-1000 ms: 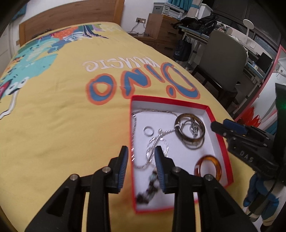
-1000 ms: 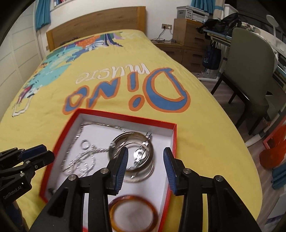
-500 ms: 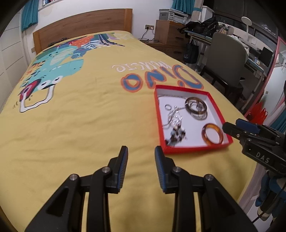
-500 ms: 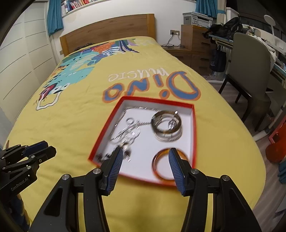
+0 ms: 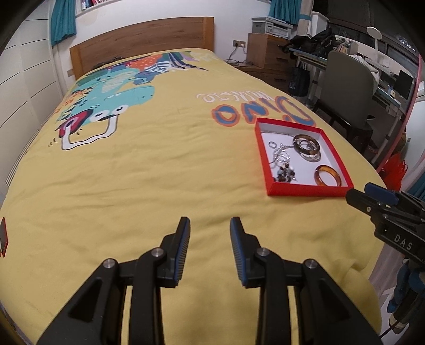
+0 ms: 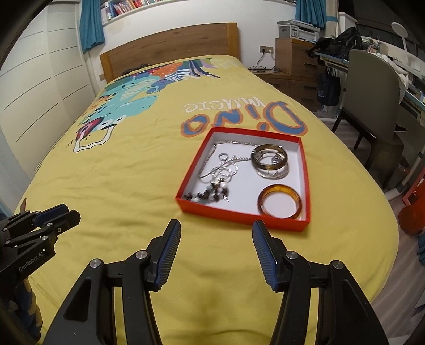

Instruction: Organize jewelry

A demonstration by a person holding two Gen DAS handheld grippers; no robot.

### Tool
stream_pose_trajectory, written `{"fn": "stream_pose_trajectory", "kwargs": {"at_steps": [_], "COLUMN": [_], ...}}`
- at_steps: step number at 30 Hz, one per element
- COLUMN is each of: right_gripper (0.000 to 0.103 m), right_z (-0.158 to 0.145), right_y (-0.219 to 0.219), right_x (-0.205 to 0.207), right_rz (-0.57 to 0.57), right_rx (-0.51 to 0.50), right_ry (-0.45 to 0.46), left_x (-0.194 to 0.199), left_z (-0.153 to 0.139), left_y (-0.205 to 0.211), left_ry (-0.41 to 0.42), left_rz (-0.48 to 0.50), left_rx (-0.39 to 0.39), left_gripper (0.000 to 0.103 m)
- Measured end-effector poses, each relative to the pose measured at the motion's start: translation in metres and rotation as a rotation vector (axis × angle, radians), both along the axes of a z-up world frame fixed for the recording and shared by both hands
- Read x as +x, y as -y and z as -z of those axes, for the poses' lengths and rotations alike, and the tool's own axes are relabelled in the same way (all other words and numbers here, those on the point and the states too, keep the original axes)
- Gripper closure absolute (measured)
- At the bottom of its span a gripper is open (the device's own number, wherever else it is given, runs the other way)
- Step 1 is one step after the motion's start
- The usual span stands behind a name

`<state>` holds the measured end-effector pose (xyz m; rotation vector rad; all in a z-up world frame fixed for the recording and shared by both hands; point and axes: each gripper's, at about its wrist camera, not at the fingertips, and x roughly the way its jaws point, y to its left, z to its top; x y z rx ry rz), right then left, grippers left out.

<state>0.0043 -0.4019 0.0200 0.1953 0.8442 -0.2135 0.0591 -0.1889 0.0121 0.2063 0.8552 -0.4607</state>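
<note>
The yellow bedspread (image 6: 138, 169) carries big blue-and-orange letters reading "Dino" with smaller white "music" beyond, both upside down from here. The right gripper (image 5: 372, 197), seen at the right edge of the left camera, is marked "DAS". The left gripper (image 6: 59, 215), at the near left, reads "GenRobot.AI".

Both wrist views bedward — shared red box (image 5: 305, 192).

yellow "Dino music" bedspread (image 6: 127, 185) covered the bed | wooden headboard (image 6: 170, 45) at far end | wooden dresser (image 6: 297, 53) far right, printer (image 6: 297, 29) on top | grey chair (image 6: 372, 90) at right, facing desk | teal curtain (image 6: 91, 24) far left | white wardrobe doors (image 6: 39, 87) at left
</note>
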Motion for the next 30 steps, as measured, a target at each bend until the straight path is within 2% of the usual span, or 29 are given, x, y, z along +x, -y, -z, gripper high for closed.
{"fn": "stream_pose_trajectory", "kwargs": {"at_steps": [3, 6, 12, 19, 30], "right_gripper": [0.047, 0.037, 0.028, 0.017, 0.015], "right_z": [-0.001, -0.002, -0.005, -0.006, -0.013], "right_y": [-0.012, -0.023, -0.048, -0.072, -0.073], "right_x": [-0.005, -0.01, -0.016, -0.026, -0.049], "right_rz": [-0.012, -0.024, -0.052, -0.032, 0.082], "right_rx": [-0.001, -0.005, -0.017, -0.047, -0.092], "right_ry": [0.009, 0.017, 0.03, 0.035, 0.025], "left_x": [-0.005, -0.009, -0.016, -0.021, -0.027], "left_z": [0.0, 0.002, 0.004, 0.007, 0.009], "left_y": [-0.014, -0.031, -0.055, -0.066, -0.063], "left_ry": [0.001, 0.007, 0.028, 0.028, 0.036], "left_rz": [-0.028, -0.064, -0.116, -0.138, -0.151], "left_rx": [-0.001, 0.005, 0.022, 0.029, 0.049], "left_gripper": [0.073, 0.073, 0.073, 0.073, 0.073]}}
